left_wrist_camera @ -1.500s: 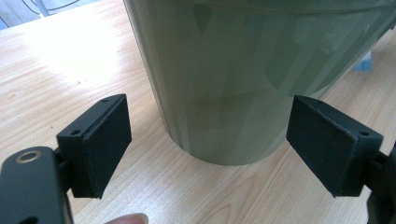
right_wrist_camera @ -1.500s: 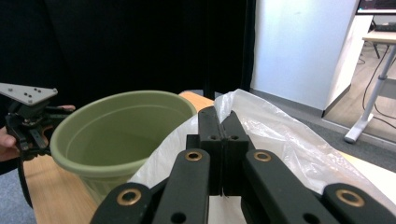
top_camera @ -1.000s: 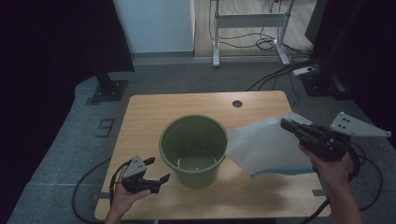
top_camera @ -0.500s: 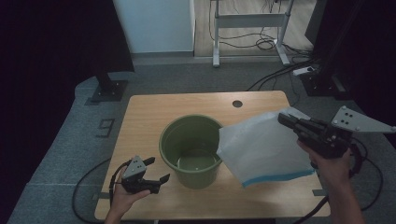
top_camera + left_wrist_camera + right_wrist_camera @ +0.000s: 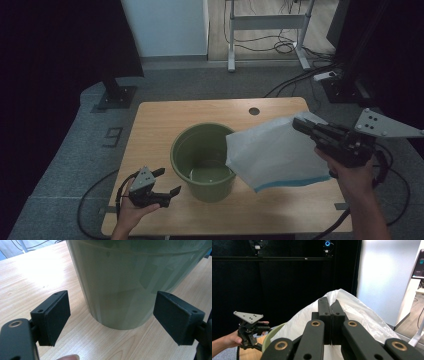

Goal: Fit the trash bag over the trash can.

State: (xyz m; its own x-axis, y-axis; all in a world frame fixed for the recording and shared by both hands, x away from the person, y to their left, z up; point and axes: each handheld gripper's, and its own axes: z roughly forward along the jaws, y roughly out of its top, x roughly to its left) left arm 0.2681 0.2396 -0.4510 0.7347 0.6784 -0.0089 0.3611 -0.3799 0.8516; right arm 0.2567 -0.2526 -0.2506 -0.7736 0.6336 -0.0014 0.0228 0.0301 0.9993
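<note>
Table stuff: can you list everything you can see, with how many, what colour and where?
bucket: one, green, mid table, standing upright
bag: one, white plastic with a blue edge, held up in the air at the bucket's right, partly over its rim
table: one, light wood, with a round hole near the far edge
floor: grey, cables lying on it
desk frame: one, pale metal, behind the table
left hand-held gripper: one, black, jaws open, low at the table's near left, pointing at the bucket
right hand-held gripper: one, black, jaws shut on the bag's top edge
hands: two, one on each hand-held gripper
</note>
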